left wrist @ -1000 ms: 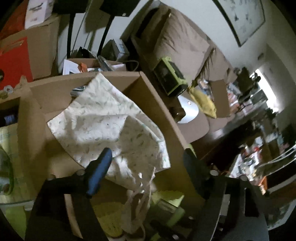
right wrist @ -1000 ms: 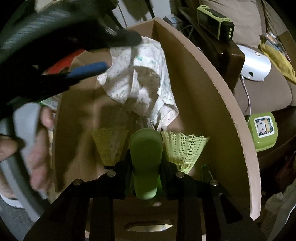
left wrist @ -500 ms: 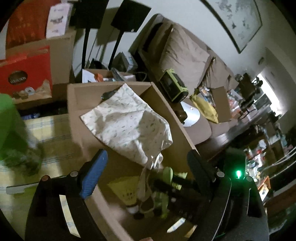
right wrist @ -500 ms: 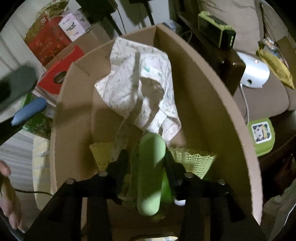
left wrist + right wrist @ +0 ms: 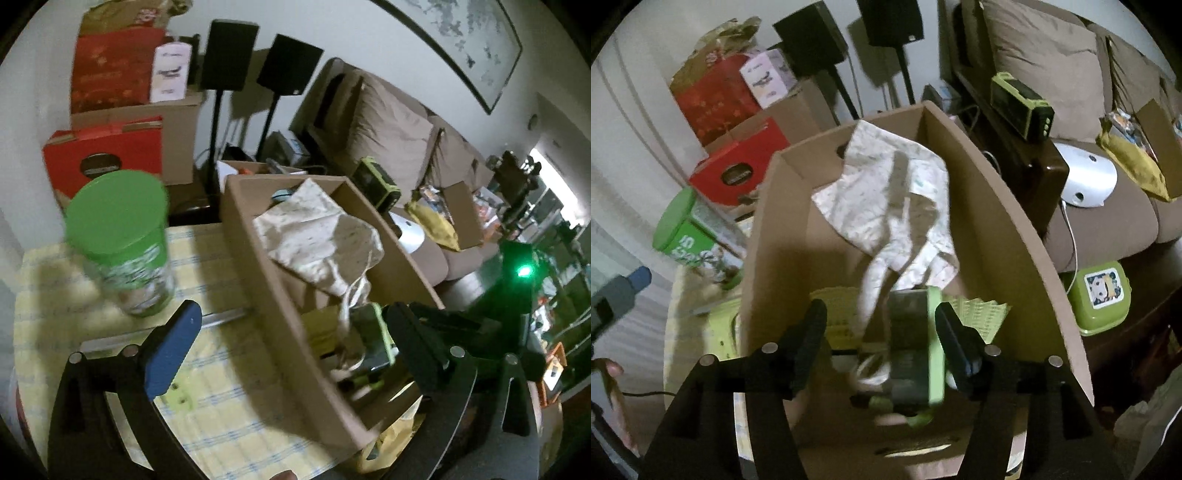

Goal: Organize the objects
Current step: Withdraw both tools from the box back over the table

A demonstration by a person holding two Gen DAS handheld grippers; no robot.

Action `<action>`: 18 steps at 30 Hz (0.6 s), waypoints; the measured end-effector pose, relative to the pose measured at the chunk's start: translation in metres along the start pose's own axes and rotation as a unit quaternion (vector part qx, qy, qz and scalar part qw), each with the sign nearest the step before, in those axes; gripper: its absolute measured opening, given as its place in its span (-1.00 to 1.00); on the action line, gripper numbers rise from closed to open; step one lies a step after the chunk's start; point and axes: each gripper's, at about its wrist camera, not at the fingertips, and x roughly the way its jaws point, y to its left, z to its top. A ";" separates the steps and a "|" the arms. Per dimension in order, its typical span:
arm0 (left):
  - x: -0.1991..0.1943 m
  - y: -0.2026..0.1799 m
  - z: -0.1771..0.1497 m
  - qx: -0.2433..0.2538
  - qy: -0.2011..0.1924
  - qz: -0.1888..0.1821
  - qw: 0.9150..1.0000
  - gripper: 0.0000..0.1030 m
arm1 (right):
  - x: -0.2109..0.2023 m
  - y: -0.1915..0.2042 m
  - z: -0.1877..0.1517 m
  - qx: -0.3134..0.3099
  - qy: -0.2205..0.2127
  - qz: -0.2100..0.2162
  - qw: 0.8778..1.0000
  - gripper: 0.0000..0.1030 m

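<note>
A cardboard box (image 5: 273,302) stands on a yellow checked tablecloth (image 5: 221,373); it also shows in the right wrist view (image 5: 1008,236). A white patterned cloth bag (image 5: 886,206) lies inside over yellow mesh baskets (image 5: 979,314). A green-framed dark object (image 5: 916,354) lies blurred in the box, between the fingers of my right gripper (image 5: 881,343), which is open. My left gripper (image 5: 295,343) is open and empty, straddling the box's near wall. A clear jar with a green lid (image 5: 118,240) stands on the cloth to the left.
Red gift boxes (image 5: 107,155) and brown cartons stand behind the table, with two black speakers (image 5: 229,55) on stands. A brown sofa (image 5: 399,133) with clutter is to the right. A green lunch box (image 5: 1102,295) sits beside the cardboard box.
My right gripper has opened and let go of the green object, which now lies in the box. My left gripper has pulled back and left, bringing the jar into view.
</note>
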 end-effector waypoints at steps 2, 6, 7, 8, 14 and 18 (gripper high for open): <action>-0.007 0.007 -0.006 0.000 -0.005 0.014 1.000 0.96 | -0.004 0.009 -0.002 -0.009 -0.004 0.004 1.000 0.25; -0.020 0.026 -0.018 -0.005 -0.006 0.034 0.999 0.96 | -0.011 0.027 -0.006 -0.025 -0.011 0.018 0.999 0.30; -0.022 0.029 -0.021 -0.007 -0.006 0.038 0.999 0.96 | -0.011 0.030 -0.007 -0.028 -0.012 0.022 0.999 0.30; -0.025 0.034 -0.024 -0.008 -0.007 0.044 0.999 0.96 | -0.012 0.035 -0.008 -0.032 -0.013 0.025 0.999 0.31; -0.039 0.070 -0.040 -0.033 -0.012 0.072 0.997 0.96 | -0.011 0.066 -0.016 -0.060 -0.015 0.047 0.997 0.32; -0.044 0.090 -0.050 -0.049 -0.009 0.085 0.995 0.96 | -0.006 0.087 -0.023 -0.076 -0.011 0.059 0.995 0.33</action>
